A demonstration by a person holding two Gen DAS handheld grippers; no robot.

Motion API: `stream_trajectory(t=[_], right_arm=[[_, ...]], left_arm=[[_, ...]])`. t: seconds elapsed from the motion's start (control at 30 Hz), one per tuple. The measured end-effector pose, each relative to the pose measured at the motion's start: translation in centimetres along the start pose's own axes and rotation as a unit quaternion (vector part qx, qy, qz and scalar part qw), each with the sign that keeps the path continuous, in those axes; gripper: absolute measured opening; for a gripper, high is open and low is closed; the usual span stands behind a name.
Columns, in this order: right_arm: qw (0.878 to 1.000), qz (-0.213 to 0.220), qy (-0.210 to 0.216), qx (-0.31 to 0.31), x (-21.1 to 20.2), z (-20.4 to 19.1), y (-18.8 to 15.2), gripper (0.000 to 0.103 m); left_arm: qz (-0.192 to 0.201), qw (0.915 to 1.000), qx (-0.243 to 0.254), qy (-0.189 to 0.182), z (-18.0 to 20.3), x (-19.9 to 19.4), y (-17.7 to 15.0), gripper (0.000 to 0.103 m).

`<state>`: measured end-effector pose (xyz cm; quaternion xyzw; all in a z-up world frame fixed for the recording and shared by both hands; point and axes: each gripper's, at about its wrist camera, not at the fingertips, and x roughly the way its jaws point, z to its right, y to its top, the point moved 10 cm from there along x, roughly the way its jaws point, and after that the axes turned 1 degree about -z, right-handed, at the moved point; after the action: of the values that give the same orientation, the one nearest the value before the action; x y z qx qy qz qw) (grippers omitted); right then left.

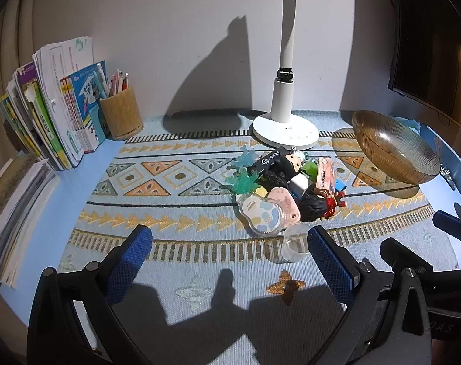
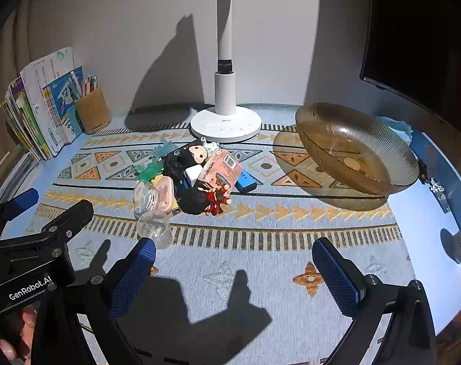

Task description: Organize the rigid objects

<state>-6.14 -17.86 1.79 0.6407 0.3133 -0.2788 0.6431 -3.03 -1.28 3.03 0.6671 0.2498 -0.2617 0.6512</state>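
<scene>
Both the left gripper (image 1: 230, 261) and right gripper (image 2: 233, 270) hang released over the desk (image 2: 428, 200), the toy pile (image 2: 197, 176) at twelve o'clock — a careless reach could topple the clear cup (image 2: 156, 228) beside it.

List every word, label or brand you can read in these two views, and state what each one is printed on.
"PUNCH": pink box in the pile of small items.
"GenRobot.AI": body of the left gripper, seen from the right wrist view.
"DAS": partial letters on the right gripper, cut off at the frame edge.
Book covers, lamp base and barcode: too small or blurred to read.
</scene>
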Motion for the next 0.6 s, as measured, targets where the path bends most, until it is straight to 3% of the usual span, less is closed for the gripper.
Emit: stream_trajectory(t=[0.33,0.6], right_arm=[[1.0,0.001,-0.003,-0.004,-0.1,0.0,0.0,0.103],[1.0,0.012,0.001,-0.015,-0.4,0.9,0.7,0.103]], left_arm=[[0.003,1.0,-0.002,-0.004,-0.1,0.0,0.0,0.102],[-0.034,0.9964,0.018,-0.076,1.7,1.0,-1.5,0.102]])
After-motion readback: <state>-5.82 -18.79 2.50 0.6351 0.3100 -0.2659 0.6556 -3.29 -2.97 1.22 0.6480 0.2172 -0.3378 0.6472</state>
